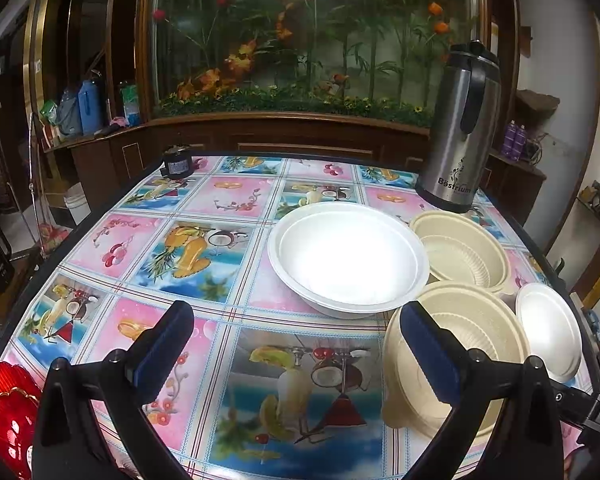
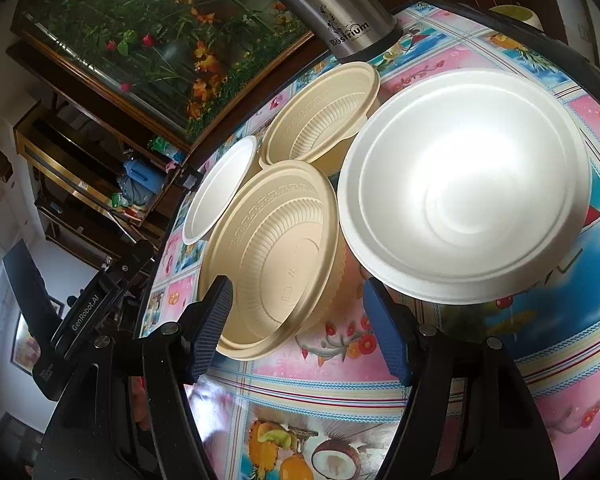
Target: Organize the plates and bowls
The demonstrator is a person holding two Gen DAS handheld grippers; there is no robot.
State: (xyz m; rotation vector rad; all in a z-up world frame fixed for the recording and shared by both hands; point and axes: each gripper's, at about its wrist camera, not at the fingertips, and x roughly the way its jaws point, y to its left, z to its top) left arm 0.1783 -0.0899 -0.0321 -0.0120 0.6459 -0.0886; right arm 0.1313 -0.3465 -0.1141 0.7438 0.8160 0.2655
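Note:
A large white foam plate [image 1: 348, 258] [image 2: 466, 186] sits mid-table. Two cream plastic bowls stand to its right: a far one [image 1: 462, 250] [image 2: 320, 118] and a near one [image 1: 456, 354] [image 2: 272, 256]. A small white foam bowl [image 1: 550, 336] [image 2: 218, 190] lies at the table's right edge. My left gripper [image 1: 300, 350] is open and empty over the tablecloth; its right finger overlaps the near cream bowl in view. My right gripper [image 2: 298, 320] is open and empty, its jaws on either side of the near cream bowl's front rim.
A steel thermos jug [image 1: 460, 128] [image 2: 340, 12] stands at the back right of the table. A small dark jar [image 1: 178, 164] sits at the far left edge. A red object [image 1: 6, 408] lies at the near left. The fruit-print tablecloth [image 1: 204, 248] covers the table.

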